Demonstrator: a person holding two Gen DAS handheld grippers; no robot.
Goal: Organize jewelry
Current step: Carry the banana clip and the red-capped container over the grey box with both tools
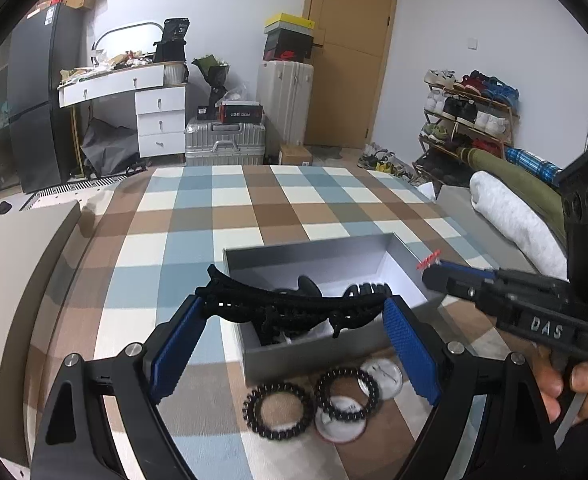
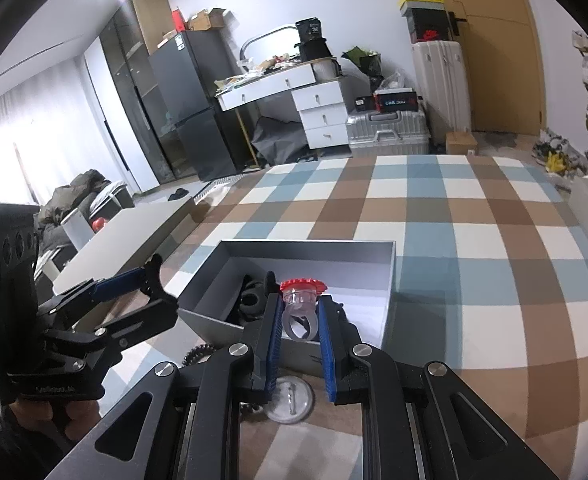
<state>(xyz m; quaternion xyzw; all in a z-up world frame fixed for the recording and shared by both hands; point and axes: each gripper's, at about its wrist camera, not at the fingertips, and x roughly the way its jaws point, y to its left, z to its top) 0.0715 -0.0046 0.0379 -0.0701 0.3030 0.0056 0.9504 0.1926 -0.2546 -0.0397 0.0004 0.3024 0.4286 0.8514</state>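
Both my grippers hold jewelry over an open grey box (image 1: pixel 318 254) on a checked blue, brown and white cloth (image 1: pixel 222 204).

My left gripper (image 1: pixel 294 312) is spread wide, its blue pads pressing on the two ends of a long black hair claw clip (image 1: pixel 290 306), held level above the box's near left corner. My right gripper (image 2: pixel 300 312) is nearly closed, pinching a clear plastic toy ring (image 2: pixel 301 314) with a red toothed top, upright, above the box's near wall. Dark hair accessories lie inside the box. In front of the box, on the cloth, lie two black spiral hair ties (image 1: pixel 280 410) and two round white badges (image 1: pixel 382 374), one tie overlapping a badge.
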